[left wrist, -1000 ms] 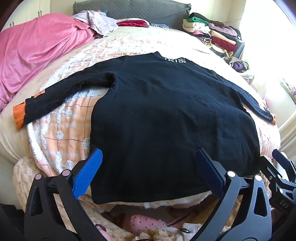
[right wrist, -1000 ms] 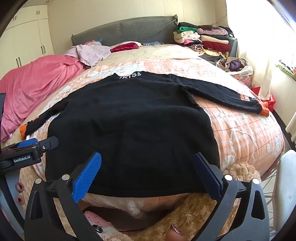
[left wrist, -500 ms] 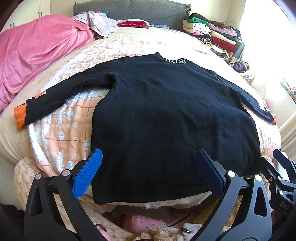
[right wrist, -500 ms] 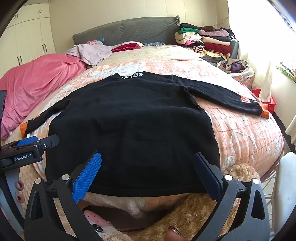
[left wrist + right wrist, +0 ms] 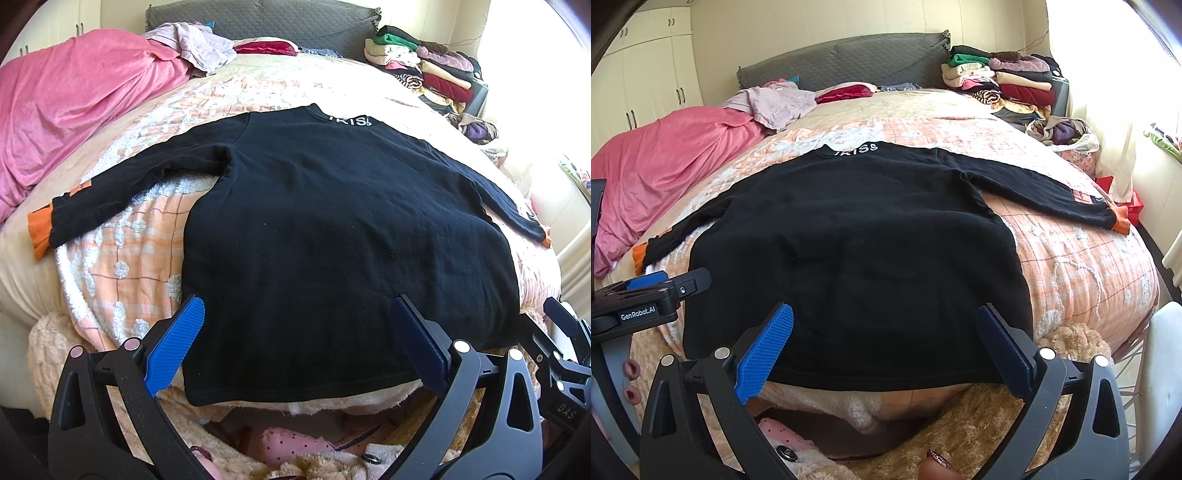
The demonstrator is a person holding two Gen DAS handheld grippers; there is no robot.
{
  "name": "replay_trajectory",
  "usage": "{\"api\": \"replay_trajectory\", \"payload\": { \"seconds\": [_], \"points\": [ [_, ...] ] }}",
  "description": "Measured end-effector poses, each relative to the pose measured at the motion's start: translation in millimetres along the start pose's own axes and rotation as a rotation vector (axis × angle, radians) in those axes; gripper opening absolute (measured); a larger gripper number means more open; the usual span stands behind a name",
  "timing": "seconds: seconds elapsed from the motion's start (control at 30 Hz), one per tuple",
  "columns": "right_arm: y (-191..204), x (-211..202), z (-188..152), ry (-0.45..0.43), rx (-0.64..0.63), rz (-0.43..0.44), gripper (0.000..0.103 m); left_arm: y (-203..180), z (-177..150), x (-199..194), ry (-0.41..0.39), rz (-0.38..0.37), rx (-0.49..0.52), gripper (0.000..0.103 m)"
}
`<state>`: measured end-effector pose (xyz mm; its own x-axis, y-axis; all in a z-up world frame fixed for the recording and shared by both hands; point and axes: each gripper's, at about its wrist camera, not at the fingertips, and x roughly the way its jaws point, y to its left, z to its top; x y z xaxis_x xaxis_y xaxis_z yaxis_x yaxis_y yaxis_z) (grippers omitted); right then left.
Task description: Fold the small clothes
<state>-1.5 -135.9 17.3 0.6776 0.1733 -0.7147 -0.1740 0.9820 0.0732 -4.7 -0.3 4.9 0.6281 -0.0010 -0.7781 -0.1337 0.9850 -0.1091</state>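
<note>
My left gripper (image 5: 295, 343) and right gripper (image 5: 882, 347) both hang with jaws spread wide, holding nothing, just off the bed's (image 5: 1082, 266) near edge. A black long-sleeved top (image 5: 332, 240) lies flat, sleeves outstretched, its hem at that edge.

White letters at the neck of the black sweater (image 5: 849, 236) read roughly "IKISS", partly cut off in the left wrist view. The left gripper (image 5: 642, 314) carries a "GenRobot.AI" label. The right gripper (image 5: 565, 398) shows "DAS".
</note>
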Motion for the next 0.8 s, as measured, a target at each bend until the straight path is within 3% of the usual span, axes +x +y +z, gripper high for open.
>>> {"api": "replay_trajectory", "payload": {
  "seconds": [0.8],
  "points": [
    [3.0,0.0,3.0,-0.001,0.007,0.011,0.099,-3.1,-2.5,-0.1,0.001,0.001,0.001,0.095]
  ]
}}
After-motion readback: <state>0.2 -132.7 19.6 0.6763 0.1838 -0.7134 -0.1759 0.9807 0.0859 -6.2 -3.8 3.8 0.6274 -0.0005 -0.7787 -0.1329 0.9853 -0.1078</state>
